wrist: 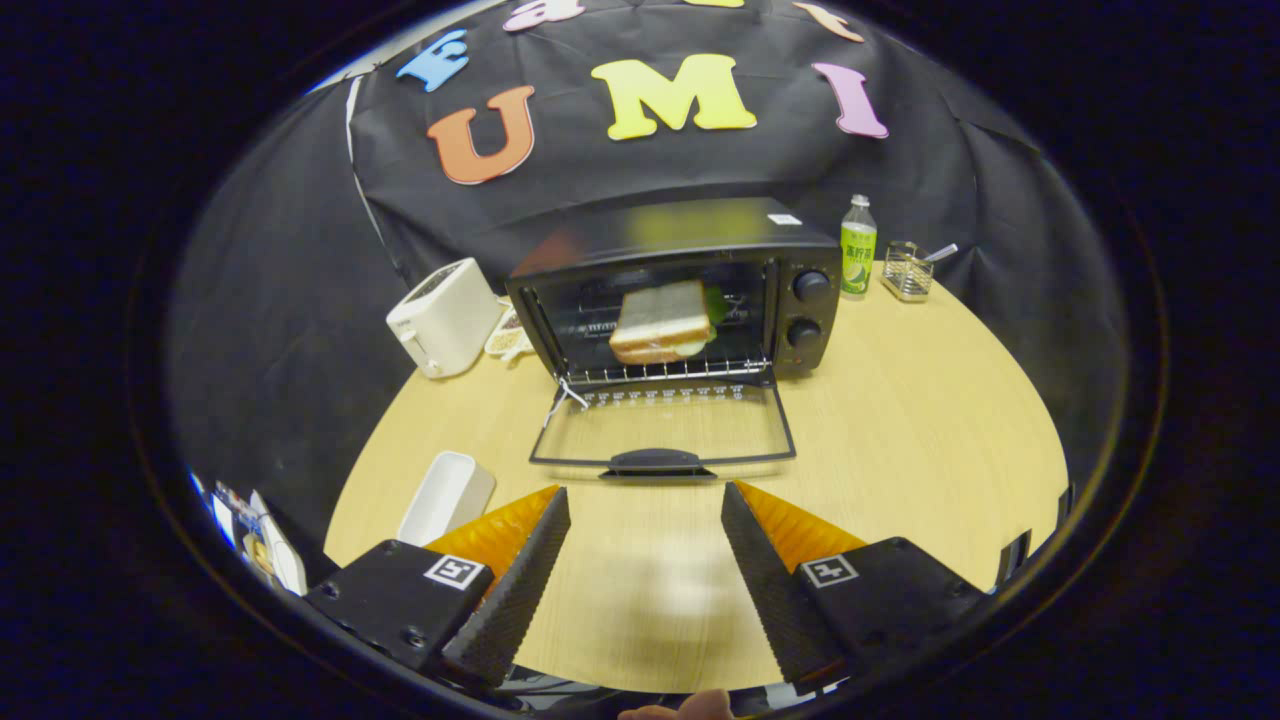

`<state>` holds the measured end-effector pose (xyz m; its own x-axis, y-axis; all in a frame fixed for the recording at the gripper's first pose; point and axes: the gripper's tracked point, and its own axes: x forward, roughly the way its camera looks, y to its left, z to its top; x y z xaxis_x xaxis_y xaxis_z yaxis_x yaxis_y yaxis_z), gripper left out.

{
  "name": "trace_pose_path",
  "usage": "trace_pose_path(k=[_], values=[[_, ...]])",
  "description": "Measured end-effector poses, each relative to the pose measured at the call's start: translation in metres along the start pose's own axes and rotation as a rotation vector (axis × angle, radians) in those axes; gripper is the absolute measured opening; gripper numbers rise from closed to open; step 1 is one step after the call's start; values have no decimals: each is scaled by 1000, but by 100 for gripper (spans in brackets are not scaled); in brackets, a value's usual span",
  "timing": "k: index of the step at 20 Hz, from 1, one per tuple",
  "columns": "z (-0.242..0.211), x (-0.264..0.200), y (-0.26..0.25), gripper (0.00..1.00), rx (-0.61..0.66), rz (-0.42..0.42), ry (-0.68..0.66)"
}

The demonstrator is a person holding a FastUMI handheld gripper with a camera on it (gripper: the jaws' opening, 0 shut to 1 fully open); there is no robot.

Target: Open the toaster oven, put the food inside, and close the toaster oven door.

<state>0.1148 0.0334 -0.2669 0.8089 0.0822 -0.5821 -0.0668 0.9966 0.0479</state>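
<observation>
- Table [900, 420]: round, light wood top, black cloth booth wall behind it.
- White rectangular container [447, 497] near the table's near-left edge, just beyond the left finger's tip, open top facing up.
- White pop-up toaster [443, 317] further back on the left, just beside the toaster oven's left side.
- Small pale item between the white toaster and the oven, partly hidden, can't tell what it is.
- Left finger [515, 590]: black ribbed pad, orange outer face, square marker on its black base.
- Gripper [645, 500]: released, fingers spread wide apart, nothing between them but bare table. Tips sit just short of the door handle, not touching it.
- Toaster oven [690, 290]: black, centre-back of the table, straight ahead of the fingers.
- Oven door [665, 425]: fully open, folded down flat toward the gripper, glass panel in a dark frame, table visible through the glass.
- Door handle [655, 462]: black bar at the door's near edge, just ahead of the gap between the fingers.
- Sandwich [662, 322]: the food, sliced bread with a bit of green showing at its right side, inside the oven cavity on the wire rack [665, 372], tilted.
- Two black knobs [808, 308] stacked on the oven's right panel.
- Right finger [770, 585]: same build as the left, marker on its base.
- Bottle [858, 246]: clear with green label, upright, just right of the oven at the back.
- Small metal wire basket [908, 272] right of the bottle, something thin sticking out of it.
</observation>
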Motion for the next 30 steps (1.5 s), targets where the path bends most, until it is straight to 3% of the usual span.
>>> trace_pose_path(k=[10,21,25,30], values=[[-39,95,-11,100,10,-57,89],[-39,125,-19,100,13,-116,103],[-21,105,-13,100,17,-89,63],[55,79,-12,100,-6,-52,-59]])
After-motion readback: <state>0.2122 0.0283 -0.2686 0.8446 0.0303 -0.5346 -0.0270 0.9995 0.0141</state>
